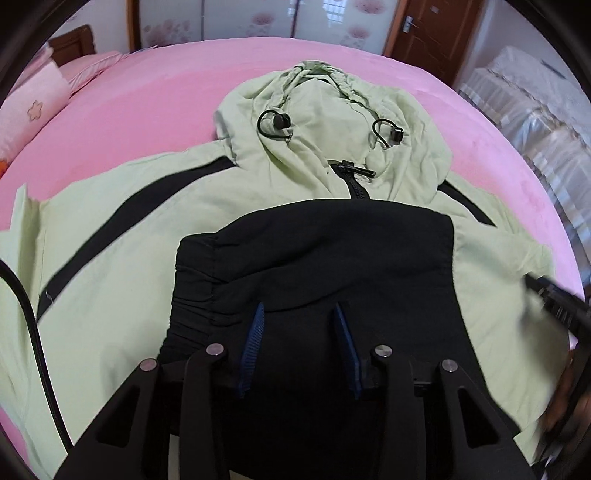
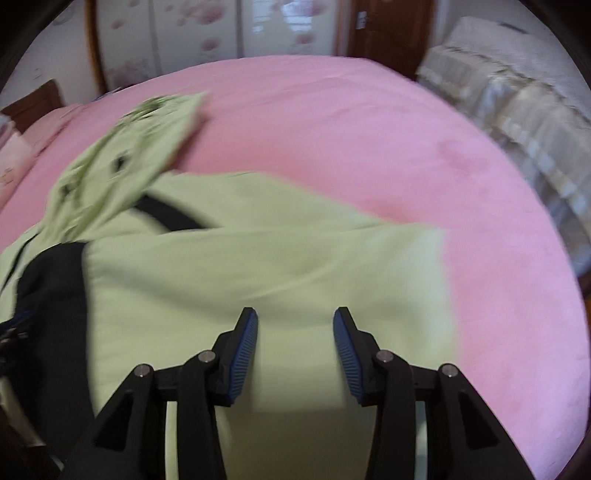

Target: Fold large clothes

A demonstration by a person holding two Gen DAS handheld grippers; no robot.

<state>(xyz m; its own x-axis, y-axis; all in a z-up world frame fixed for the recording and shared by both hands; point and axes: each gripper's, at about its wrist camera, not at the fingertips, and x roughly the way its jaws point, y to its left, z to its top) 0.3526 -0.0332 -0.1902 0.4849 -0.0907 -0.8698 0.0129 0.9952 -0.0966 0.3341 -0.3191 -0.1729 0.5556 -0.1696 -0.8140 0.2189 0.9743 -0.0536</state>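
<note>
A pale green hooded jacket (image 1: 122, 236) with black stripes and a black zip lies front up on the pink bed (image 1: 155, 92), hood (image 1: 325, 122) at the far end. Its black hem part (image 1: 314, 258) is folded up over the chest. My left gripper (image 1: 299, 310) is open just above that black fabric, holding nothing. My right gripper (image 2: 295, 317) is open above the jacket's right green panel (image 2: 258, 273), near its edge. The right gripper also shows blurred at the right edge of the left wrist view (image 1: 557, 299).
Pink pillows (image 1: 37, 99) lie at the far left of the bed. A wardrobe with floral doors (image 1: 258, 18) and a brown door (image 1: 432, 29) stand behind. A covered piece of furniture (image 1: 535, 107) stands at the right.
</note>
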